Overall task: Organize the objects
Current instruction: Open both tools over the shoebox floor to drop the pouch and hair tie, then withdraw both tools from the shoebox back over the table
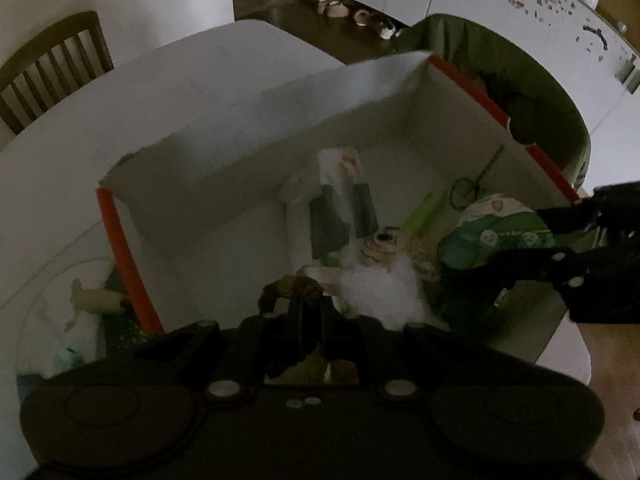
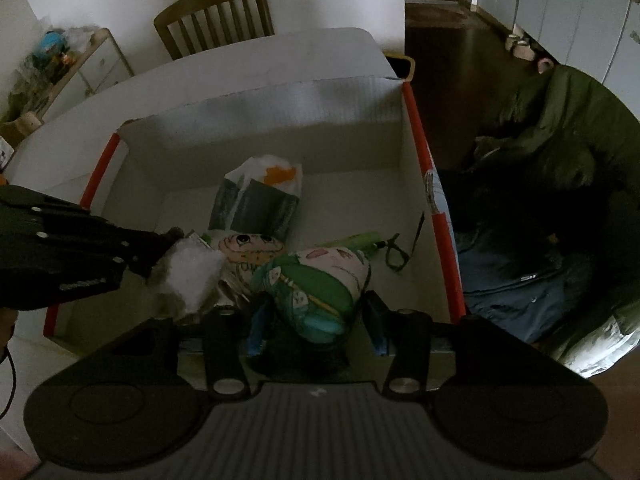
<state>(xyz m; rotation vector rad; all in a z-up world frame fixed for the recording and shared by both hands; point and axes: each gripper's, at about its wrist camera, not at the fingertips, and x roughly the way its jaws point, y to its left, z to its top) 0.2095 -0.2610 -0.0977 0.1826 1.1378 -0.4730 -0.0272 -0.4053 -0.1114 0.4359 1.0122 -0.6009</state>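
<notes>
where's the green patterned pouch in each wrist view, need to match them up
Left wrist: the green patterned pouch sits at right of centre in the box, between the right gripper's fingers.
Right wrist: the pouch is at lower centre, just ahead of that gripper.
Shared landmark: the dark and white bag with an orange print, lying mid-box behind it.

We see an open cardboard box (image 2: 280, 120) on a table (image 1: 120, 92), with a chair (image 2: 216, 12) behind the table's far edge. In the box, a plastic bag (image 2: 256, 196) lies toward the back. Before it sit a fluffy toy (image 2: 192, 276) at left, a printed pouch (image 2: 248, 252) in the middle, and a patterned soft bundle (image 2: 316, 280) at right. A jacket (image 2: 560, 128) lies right of the box.
</notes>
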